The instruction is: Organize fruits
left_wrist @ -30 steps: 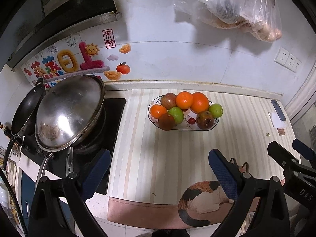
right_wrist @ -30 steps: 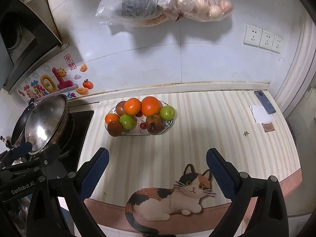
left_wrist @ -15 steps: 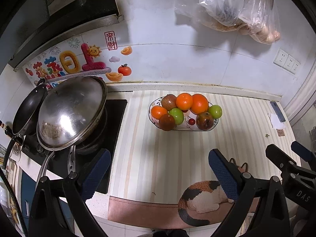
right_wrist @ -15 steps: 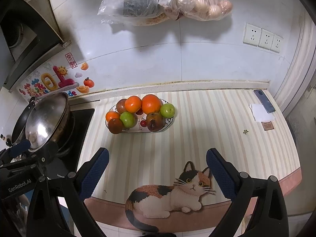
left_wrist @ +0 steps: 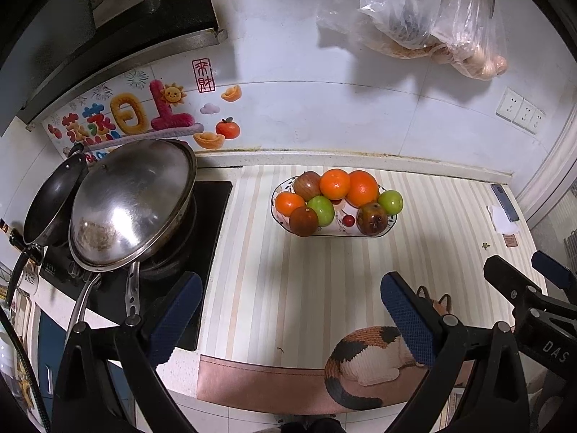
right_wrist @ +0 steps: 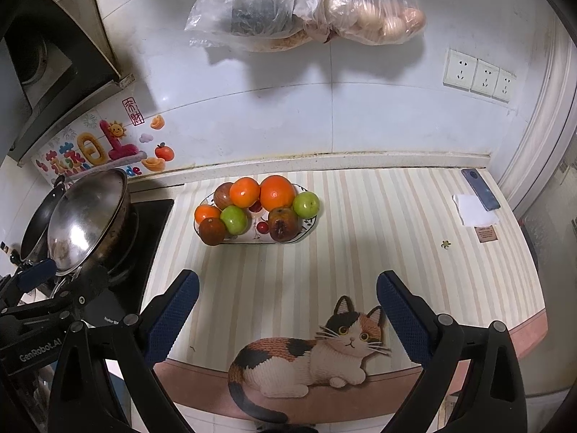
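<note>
A patterned oval plate (left_wrist: 391,224) (right_wrist: 310,225) stands on the striped counter near the back wall. It holds oranges (left_wrist: 361,187) (right_wrist: 277,192), green apples (left_wrist: 321,210) (right_wrist: 234,219), dark red fruits (left_wrist: 372,218) (right_wrist: 282,228) and small cherries (left_wrist: 348,220). My left gripper (left_wrist: 290,317) is open and empty, well in front of the plate. My right gripper (right_wrist: 288,315) is open and empty, above the cat picture (right_wrist: 317,353), also well short of the plate. The right gripper also shows at the right edge of the left wrist view (left_wrist: 524,281).
A steel wok lid (left_wrist: 130,202) and a black pan (left_wrist: 54,205) sit on the black stove (left_wrist: 209,223) at the left. A phone (right_wrist: 479,189), white paper (right_wrist: 472,211) and a small card lie at the right. Plastic bags (right_wrist: 306,3) hang on the wall.
Both grippers have drawn slightly back and up from the plate, so it sits a little higher and smaller in both views. Both stay open and empty.
</note>
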A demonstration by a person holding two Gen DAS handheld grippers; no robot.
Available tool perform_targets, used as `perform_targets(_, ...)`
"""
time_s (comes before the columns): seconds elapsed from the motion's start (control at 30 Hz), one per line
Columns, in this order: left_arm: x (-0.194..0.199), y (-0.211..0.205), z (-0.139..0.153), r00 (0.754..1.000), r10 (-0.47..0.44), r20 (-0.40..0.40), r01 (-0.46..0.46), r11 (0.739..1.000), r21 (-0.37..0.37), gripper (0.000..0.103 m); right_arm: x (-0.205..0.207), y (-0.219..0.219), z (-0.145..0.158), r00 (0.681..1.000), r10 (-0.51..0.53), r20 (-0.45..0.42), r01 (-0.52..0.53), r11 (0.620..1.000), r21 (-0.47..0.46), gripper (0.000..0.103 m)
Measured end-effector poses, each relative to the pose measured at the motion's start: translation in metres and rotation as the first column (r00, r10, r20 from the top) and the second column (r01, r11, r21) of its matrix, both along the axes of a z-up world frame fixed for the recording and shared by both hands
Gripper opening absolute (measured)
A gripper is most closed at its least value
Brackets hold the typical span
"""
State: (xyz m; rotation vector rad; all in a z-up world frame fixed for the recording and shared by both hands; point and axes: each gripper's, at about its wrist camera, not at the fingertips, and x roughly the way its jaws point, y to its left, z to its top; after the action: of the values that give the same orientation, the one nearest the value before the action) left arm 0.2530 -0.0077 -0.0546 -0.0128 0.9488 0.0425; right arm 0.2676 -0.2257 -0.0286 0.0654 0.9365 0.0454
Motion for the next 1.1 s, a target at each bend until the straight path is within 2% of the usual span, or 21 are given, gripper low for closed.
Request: perform_targets(1.1,-0.0049,-0.0016,0.0006,1.000,-0.004,-0.026,0.003,1.000,-0.015,0.102,-0.0033,-0.0008,-0.0036,1.000,0.012,-0.026,-0.013,1.000,-0.012,0.101)
